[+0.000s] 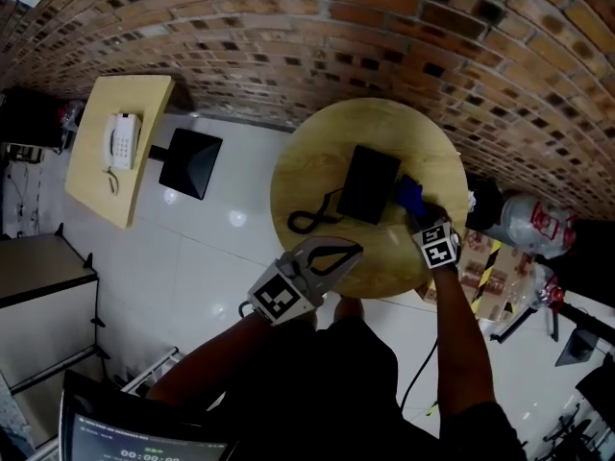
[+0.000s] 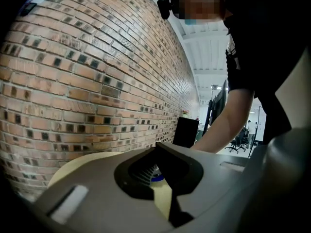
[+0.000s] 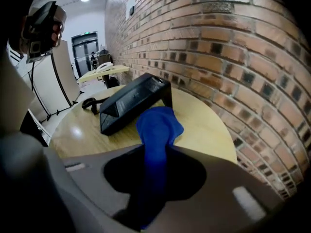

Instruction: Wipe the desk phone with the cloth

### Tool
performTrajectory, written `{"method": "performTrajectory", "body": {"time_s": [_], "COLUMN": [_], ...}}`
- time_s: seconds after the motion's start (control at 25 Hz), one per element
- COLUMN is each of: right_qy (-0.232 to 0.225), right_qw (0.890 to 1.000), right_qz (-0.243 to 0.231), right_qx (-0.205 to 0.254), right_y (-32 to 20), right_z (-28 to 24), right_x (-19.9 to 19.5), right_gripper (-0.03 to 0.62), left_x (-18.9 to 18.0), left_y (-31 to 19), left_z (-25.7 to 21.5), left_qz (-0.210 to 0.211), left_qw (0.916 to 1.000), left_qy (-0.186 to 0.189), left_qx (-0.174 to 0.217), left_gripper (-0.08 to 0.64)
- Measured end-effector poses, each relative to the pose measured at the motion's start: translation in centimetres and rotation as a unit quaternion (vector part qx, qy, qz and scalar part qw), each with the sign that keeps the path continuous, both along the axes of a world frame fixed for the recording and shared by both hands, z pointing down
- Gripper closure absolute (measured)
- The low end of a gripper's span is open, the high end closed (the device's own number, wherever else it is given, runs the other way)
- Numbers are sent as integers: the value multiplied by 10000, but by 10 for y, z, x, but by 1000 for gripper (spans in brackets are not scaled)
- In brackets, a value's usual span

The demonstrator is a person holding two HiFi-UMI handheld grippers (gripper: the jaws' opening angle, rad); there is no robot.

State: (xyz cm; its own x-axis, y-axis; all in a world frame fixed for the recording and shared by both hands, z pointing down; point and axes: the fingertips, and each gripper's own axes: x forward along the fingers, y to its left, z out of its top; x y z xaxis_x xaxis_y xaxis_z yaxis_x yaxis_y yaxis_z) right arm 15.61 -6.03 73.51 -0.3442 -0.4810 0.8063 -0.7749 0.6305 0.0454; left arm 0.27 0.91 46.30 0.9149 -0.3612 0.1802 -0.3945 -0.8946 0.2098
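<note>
A black desk phone (image 1: 370, 182) (image 3: 133, 101) sits on the round wooden table (image 1: 307, 166) (image 3: 206, 125), with its cord (image 1: 312, 219) looped at its left. My right gripper (image 1: 423, 214) (image 3: 156, 152) is shut on a blue cloth (image 1: 410, 195) (image 3: 158, 125), and the cloth's free end lies against the phone's right side. My left gripper (image 1: 357, 249) (image 2: 160, 149) hovers at the table's near edge, short of the phone, jaws together with nothing in them.
A brick wall (image 1: 384, 36) runs close behind the table. A second table (image 1: 91, 181) with a white phone (image 1: 123, 140) and a black stool (image 1: 190, 161) stand to the left. Boxes and a plastic bag (image 1: 524, 221) crowd the right side.
</note>
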Motion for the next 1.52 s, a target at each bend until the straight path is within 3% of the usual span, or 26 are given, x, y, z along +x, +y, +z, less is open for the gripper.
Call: {"method": "performTrajectory", "body": {"time_s": [0.16, 0.4, 0.68, 0.88, 1.08, 1.2, 1.52], "right_qy": [18, -428, -556, -618, -857, -1314, -2737], "right_qw": [9987, 9946, 9888, 9883, 9894, 9835, 9404], "right_qz": [386, 844, 1276, 1289, 1166, 1003, 362], "right_qx": [-317, -432, -538, -530, 104, 731, 1986], "right_y": [15, 7, -1, -4, -12, -14, 54], "right_z": [26, 34, 41, 32, -25, -89, -244], "right_x": [30, 44, 71, 72, 58, 36, -60], "right_gripper": [500, 484, 307, 284, 284, 284, 285], "left_x": [13, 31, 43, 37, 23, 16, -5], "left_y": [-2, -5, -6, -6, -7, -4, 20], "left_z": [7, 17, 16, 11, -4, -17, -44], "left_qz": [131, 297, 394, 362, 310, 318, 432], "left_qw": [9999, 9994, 9991, 9992, 9995, 9993, 9981], "left_qy": [-30, -79, -29, -8, 44, 114, 273], "left_qx": [-65, -154, -146, -146, 9, 145, 354], "left_gripper": [558, 559, 559, 558, 559, 558, 559]}}
